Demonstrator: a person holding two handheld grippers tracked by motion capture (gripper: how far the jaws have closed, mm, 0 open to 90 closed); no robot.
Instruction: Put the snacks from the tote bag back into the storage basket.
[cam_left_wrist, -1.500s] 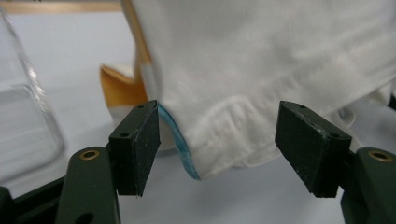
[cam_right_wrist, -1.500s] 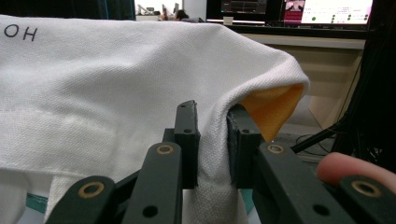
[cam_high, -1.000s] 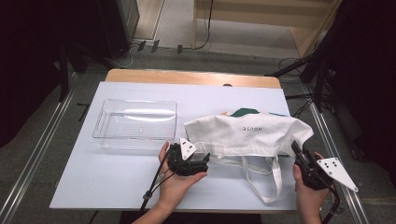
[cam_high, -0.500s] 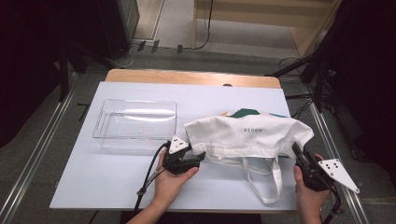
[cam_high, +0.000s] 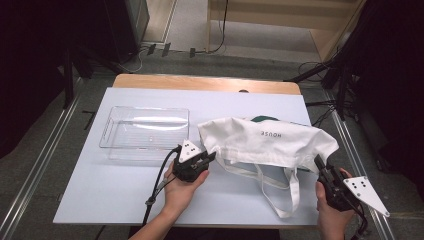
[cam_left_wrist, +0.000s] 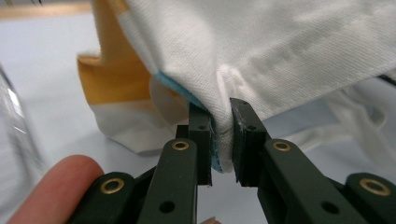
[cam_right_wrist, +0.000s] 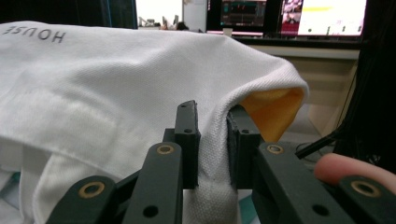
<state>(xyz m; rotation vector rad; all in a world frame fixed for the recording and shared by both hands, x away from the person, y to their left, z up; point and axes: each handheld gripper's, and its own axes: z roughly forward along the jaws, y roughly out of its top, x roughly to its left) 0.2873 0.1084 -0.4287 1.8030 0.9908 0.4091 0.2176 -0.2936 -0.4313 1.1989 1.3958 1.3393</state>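
Note:
A white cloth tote bag (cam_high: 270, 142) printed HOUSE lies across the right half of the table, its straps (cam_high: 292, 195) trailing toward me. My left gripper (cam_high: 212, 156) is at the bag's left corner; its jaws have just been closing and now pinch the white hem (cam_left_wrist: 224, 116), with a blue edge against one pad. My right gripper (cam_high: 317, 161) is shut on the bag's right edge (cam_right_wrist: 212, 140), where the orange lining (cam_right_wrist: 273, 109) shows inside the fold.
A clear plastic tray (cam_high: 145, 132) stands at the left, just beyond my left hand. Something dark green (cam_high: 262, 119) peeks out behind the bag. The pale blue tabletop (cam_high: 100, 200) ends at a wooden strip (cam_high: 205, 82) at the far side.
My left gripper has turned toward the bag's left corner, risen slightly and closed on its hem. The right gripper has kept still on the right edge.

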